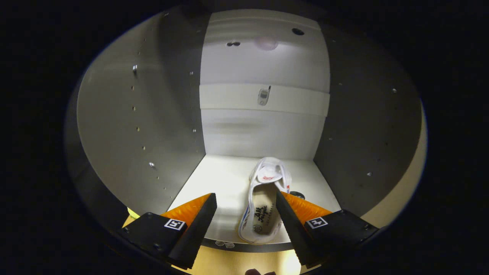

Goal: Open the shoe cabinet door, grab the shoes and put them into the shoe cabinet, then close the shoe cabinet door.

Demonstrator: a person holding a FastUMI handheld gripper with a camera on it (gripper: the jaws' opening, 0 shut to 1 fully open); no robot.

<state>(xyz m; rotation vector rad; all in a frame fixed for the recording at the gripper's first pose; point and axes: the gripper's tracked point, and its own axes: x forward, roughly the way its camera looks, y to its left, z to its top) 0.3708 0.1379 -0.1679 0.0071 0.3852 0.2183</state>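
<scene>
A white canvas shoe (263, 202) lies on the white floor of the shoe cabinet (225, 179), toe toward the back wall and heel at the front edge. My gripper (246, 200) is open just in front of the cabinet. Its two orange and black fingers stand wide apart. The left finger (198, 217) is well clear of the shoe. The right finger (290, 217) is close beside the shoe's right side, and I cannot tell if it touches. The heel half of the shoe sits between the fingers. The cabinet door is out of sight.
Grey side walls (153, 114) with rows of small shelf-pin holes close in the compartment on both sides. A white back wall (263, 99) carries a horizontal strip with a small fitting. Bare floor lies to the left of the shoe. A yellowish surface (244, 263) shows below the cabinet's front edge.
</scene>
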